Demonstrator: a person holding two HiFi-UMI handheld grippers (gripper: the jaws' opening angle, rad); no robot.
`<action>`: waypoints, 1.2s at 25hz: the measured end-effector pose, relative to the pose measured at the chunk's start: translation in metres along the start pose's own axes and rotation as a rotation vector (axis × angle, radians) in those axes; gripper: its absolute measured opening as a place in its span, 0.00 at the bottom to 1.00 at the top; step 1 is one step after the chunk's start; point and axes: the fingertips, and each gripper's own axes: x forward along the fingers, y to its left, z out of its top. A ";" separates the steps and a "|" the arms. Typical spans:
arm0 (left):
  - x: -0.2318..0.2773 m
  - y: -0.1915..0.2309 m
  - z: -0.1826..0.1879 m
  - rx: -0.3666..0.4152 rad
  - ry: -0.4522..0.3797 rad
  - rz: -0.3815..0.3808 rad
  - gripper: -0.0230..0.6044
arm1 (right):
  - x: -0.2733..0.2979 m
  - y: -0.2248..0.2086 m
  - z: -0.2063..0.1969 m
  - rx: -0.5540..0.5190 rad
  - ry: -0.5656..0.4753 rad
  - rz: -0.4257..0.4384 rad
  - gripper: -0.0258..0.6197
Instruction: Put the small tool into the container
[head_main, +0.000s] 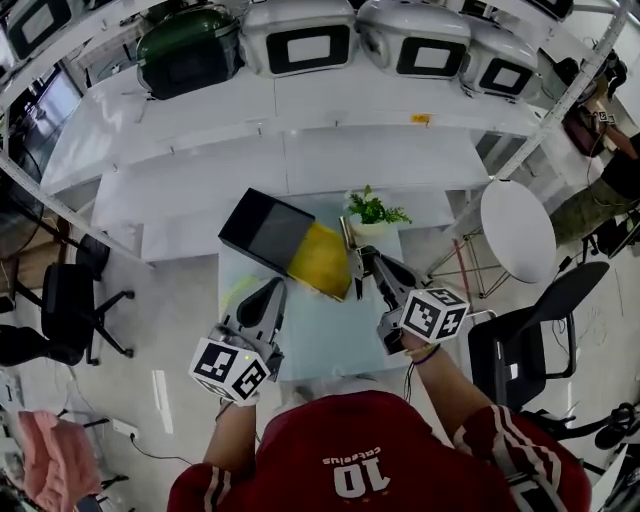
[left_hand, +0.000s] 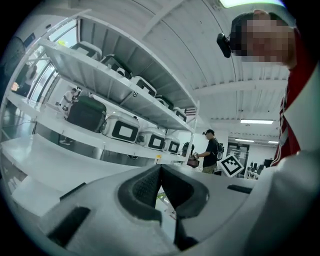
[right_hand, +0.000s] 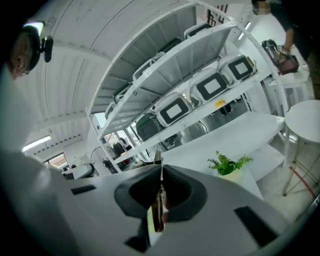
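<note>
The small tool (head_main: 353, 262) is a slim pair of pliers with a metal tip and dark handles. My right gripper (head_main: 372, 262) is shut on it and holds it just right of the container. In the right gripper view the pliers (right_hand: 159, 207) stand upright between the shut pads, tip (right_hand: 157, 156) poking above them. The container (head_main: 268, 232) is a black box with a yellow part (head_main: 320, 260) at its near right side, lying on the small table. My left gripper (head_main: 266, 303) hovers near the table's left edge, shut and empty; its pads (left_hand: 150, 186) meet at the tip.
A small potted plant (head_main: 373, 211) stands at the table's far right corner, also in the right gripper view (right_hand: 227, 164). Behind are white shelves (head_main: 300, 130) with cases. A round white stool (head_main: 518, 230) and black chairs (head_main: 70, 300) flank the table (head_main: 320, 335). A person (left_hand: 212, 152) stands far off.
</note>
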 end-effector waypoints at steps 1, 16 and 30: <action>0.004 -0.003 -0.002 -0.010 -0.002 -0.016 0.04 | 0.004 -0.005 -0.003 0.015 0.008 0.003 0.06; 0.051 0.021 -0.040 0.054 0.033 0.046 0.04 | 0.071 -0.073 -0.063 0.064 0.141 0.025 0.06; 0.067 0.058 -0.085 0.036 0.108 0.183 0.04 | 0.137 -0.117 -0.132 0.042 0.280 -0.025 0.06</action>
